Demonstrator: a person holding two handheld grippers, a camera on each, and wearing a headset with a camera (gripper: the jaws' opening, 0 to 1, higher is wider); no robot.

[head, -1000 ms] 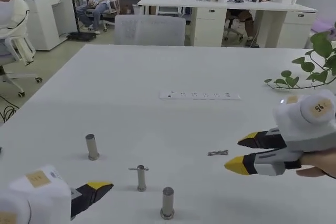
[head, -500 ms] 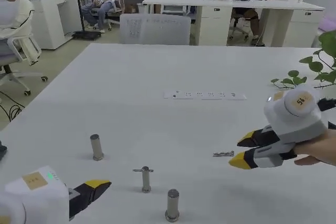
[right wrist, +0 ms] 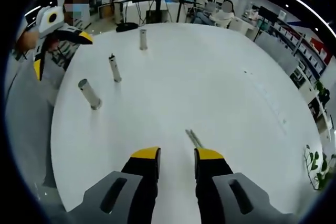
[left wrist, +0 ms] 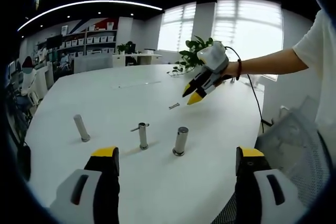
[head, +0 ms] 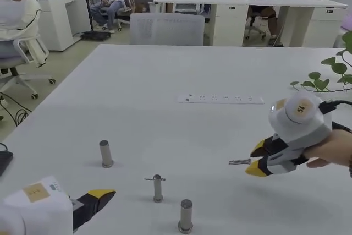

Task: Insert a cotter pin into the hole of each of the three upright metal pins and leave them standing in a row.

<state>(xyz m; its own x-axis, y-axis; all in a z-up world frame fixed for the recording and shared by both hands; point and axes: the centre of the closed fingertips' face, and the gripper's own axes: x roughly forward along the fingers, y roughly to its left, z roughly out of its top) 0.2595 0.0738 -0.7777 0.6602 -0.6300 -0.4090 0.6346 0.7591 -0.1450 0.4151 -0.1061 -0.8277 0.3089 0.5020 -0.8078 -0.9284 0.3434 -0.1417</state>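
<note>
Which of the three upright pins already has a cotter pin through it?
The middle pin, with a cotter pin crossing its top. The far left pin and the near right pin have bare tops.

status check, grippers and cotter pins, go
Right gripper open, tips by the loose cotter pin on the table. Left gripper open, empty. Middle metal pin has its cotter; outer two bare. Nothing blocking.

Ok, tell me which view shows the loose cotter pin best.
The right gripper view: the cotter pin lies close, just ahead of the right gripper, its two legs distinguishable. The head view shows it as a small sliver by the yellow tips; the left gripper view, a far speck.
</note>
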